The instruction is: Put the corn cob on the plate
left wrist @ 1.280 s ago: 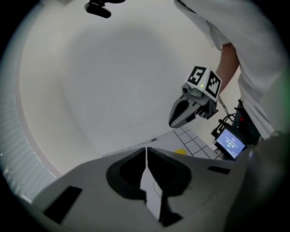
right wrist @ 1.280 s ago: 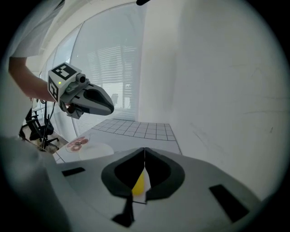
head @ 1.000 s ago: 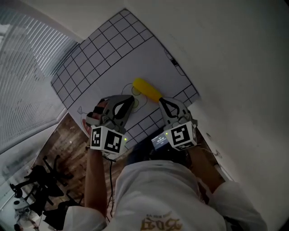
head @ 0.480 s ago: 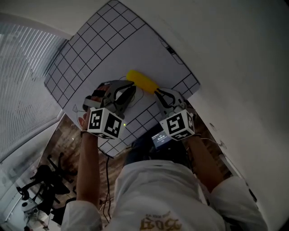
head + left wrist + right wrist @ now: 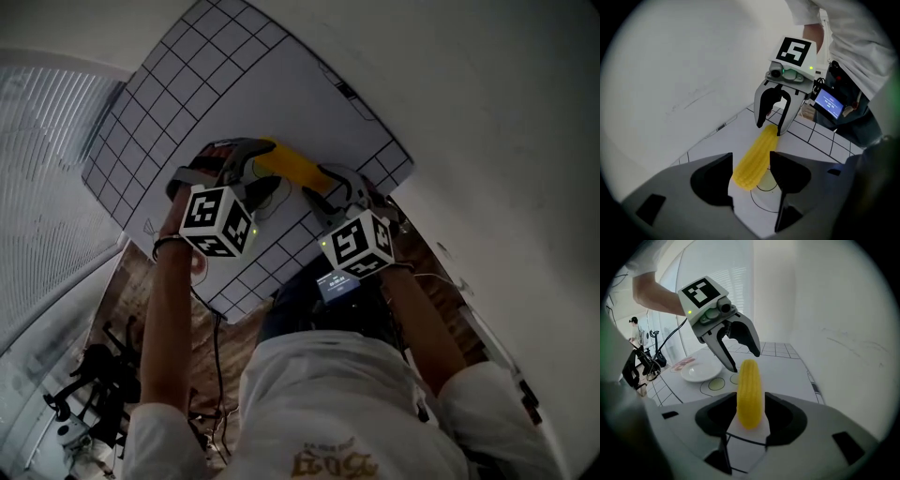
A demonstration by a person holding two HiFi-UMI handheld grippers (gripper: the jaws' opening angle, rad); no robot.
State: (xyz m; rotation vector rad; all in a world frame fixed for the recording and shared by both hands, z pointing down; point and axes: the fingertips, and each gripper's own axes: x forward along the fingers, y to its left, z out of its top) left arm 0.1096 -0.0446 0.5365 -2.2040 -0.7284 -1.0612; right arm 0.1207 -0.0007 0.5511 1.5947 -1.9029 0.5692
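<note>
A yellow corn cob (image 5: 292,167) lies on the white gridded mat (image 5: 187,84). My left gripper (image 5: 251,167) comes down over the cob's left end, its jaws opening; that end (image 5: 754,159) lies between the pads with a gap on one side. My right gripper (image 5: 330,184) stands at the other end, its jaws also opening; the cob (image 5: 750,392) sits close between its pads (image 5: 780,416). The two grippers face each other along the cob: the right gripper (image 5: 769,127) shows ahead of the left, and the left gripper (image 5: 745,361) ahead of the right. A white plate (image 5: 699,371) sits on the mat behind the left gripper.
Drawn circles (image 5: 716,384) mark the mat between cob and plate. A small lit screen (image 5: 828,103) hangs at the person's waist. The mat's near edge (image 5: 281,272) drops to a wood floor. A white wall (image 5: 487,112) runs along the right.
Both grippers have come down onto the cob. Their jaws, shut before, now stand apart around its two ends. The cob itself has not moved on the mat.
</note>
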